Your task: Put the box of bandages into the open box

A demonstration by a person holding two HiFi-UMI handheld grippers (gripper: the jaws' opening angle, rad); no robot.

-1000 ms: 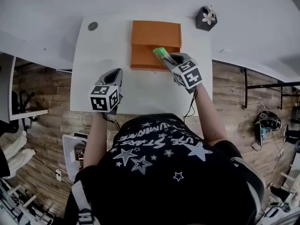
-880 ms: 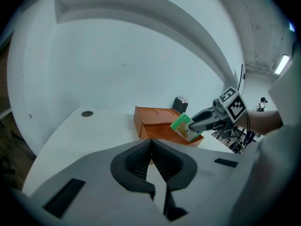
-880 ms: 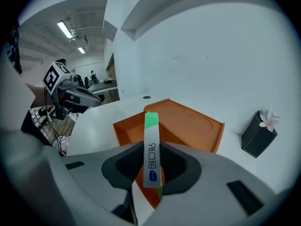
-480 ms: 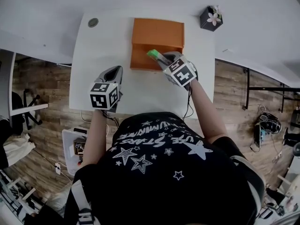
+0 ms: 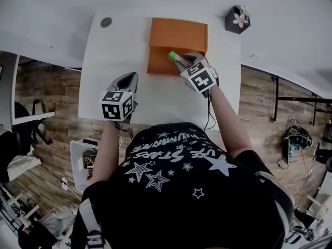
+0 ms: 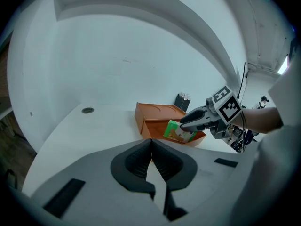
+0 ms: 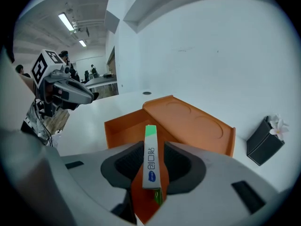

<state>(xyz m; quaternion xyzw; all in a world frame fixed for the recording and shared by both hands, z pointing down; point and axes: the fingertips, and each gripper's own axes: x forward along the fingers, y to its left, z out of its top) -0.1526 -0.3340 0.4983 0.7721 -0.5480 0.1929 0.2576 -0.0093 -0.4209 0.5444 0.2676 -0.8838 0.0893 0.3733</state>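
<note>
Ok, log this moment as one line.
step: placing | right gripper: shut on bandage box, over open orange box | left gripper: shut, empty, over white table

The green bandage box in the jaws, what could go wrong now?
The box of bandages hangs tilted in the jaws of the right gripper over the orange box; let go early, it might catch a wall and tumble onto the table. The left gripper is shut on nothing, away from the orange box, so a bump could slide it.
</note>
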